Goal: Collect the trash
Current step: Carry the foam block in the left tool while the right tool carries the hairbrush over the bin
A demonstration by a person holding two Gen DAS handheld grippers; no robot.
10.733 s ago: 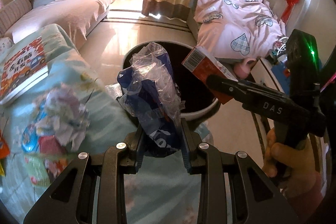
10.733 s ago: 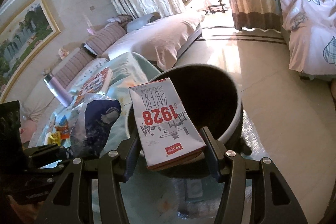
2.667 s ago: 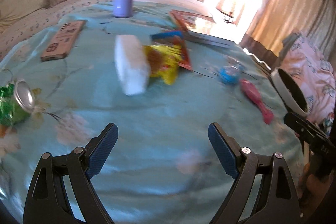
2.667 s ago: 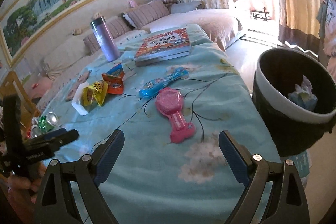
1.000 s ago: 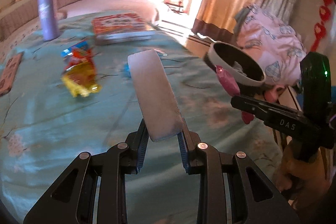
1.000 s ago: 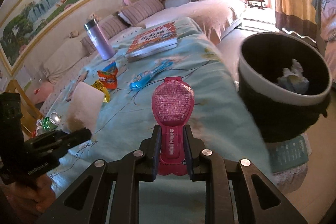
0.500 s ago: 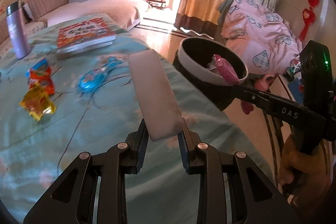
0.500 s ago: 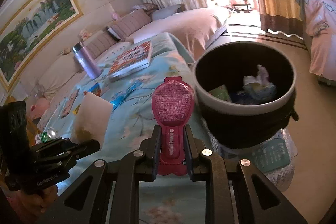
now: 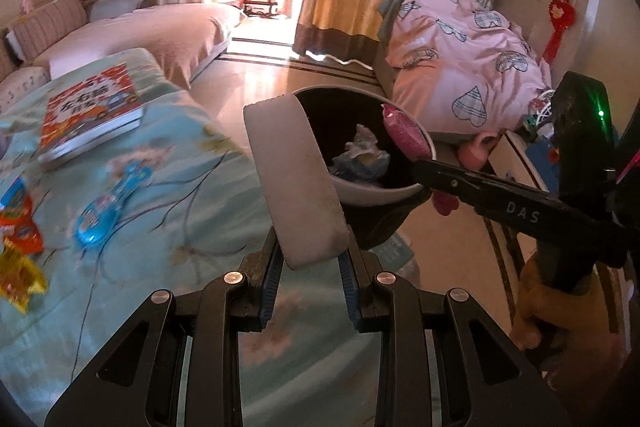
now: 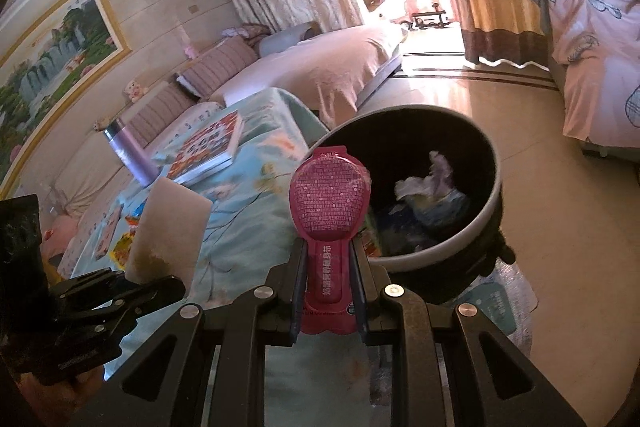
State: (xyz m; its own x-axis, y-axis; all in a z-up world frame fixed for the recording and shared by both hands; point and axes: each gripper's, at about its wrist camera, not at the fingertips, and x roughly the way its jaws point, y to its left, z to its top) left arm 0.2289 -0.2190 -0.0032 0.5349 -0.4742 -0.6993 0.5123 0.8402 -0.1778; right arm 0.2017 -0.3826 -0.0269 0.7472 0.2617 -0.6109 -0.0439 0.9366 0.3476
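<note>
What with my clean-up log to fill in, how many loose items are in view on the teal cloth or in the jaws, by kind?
White block, in the left gripper: 1
Spoon-shaped packets: 2 (pink packet in the right gripper, blue packet)
Snack wrappers: 2 (orange wrapper, yellow wrapper)
Book: 1
Purple bottle: 1
Flat box: 1
Total: 8

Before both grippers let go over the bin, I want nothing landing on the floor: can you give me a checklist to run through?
1. Left gripper clamped on white block: ok.
2. Right gripper clamped on pink package: ok.
3. Pink package's head above trash bin opening: ok.
4. White block fully over the opening: cannot tell; its lower end looks short of the rim.
5. Bin has room: ok, only crumpled trash at the bottom.
</note>
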